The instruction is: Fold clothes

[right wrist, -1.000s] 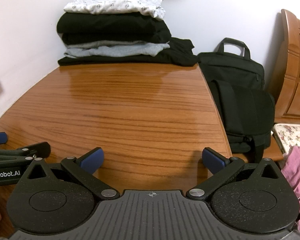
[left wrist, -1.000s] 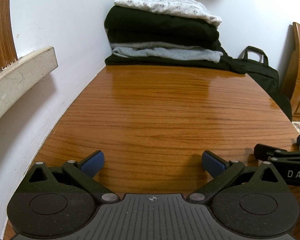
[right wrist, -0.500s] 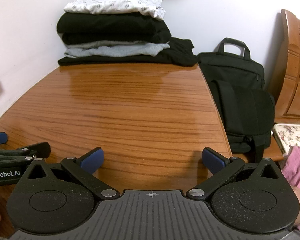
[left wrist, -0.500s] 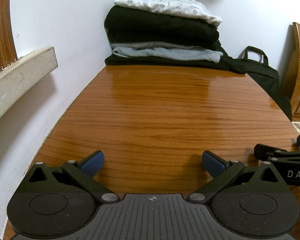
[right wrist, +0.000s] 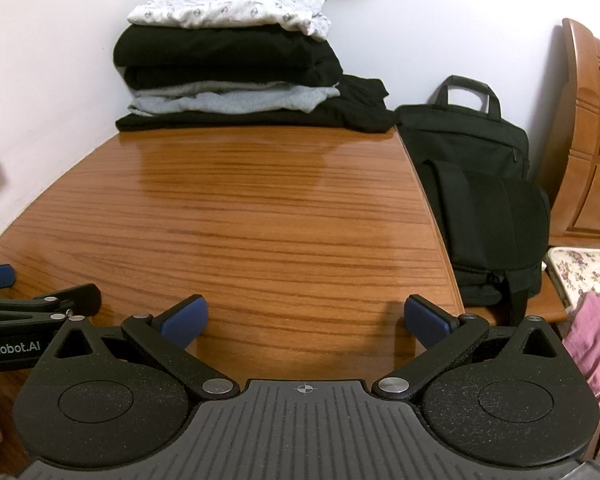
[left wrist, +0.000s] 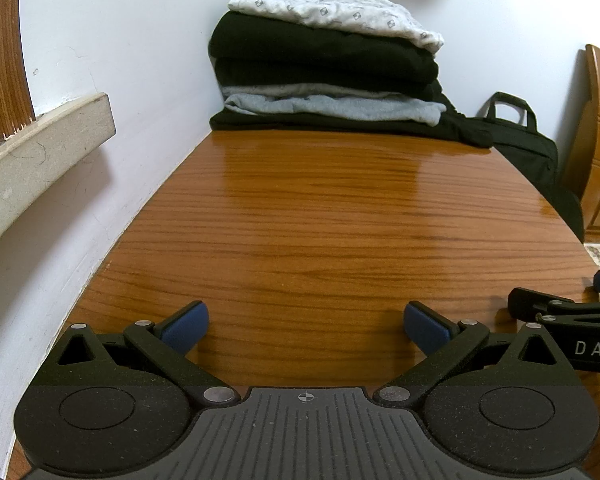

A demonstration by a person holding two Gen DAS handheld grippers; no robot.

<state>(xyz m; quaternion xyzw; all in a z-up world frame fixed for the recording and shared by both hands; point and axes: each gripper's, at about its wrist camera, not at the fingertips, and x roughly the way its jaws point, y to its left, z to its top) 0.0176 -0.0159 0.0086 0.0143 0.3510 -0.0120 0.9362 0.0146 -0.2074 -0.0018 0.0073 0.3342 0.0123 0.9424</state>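
Clothes (left wrist: pixel 328 68) sit stacked on table (left wrist: pixel 320 220); each hand-held gripper (left wrist: pixel 306 326) (right wrist: pixel 306 322) gapes empty.

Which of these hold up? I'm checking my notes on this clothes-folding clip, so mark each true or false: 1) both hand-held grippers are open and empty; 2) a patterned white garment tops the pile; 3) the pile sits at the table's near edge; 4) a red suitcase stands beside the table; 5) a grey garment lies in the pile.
1) True: the left hand-held gripper and right hand-held gripper are open and hold nothing.
2) True: the patterned white garment is on top of the pile.
3) False: it sits at the far end of the table, against the wall.
4) False: a black bag stands there.
5) True: the grey garment lies under black ones.
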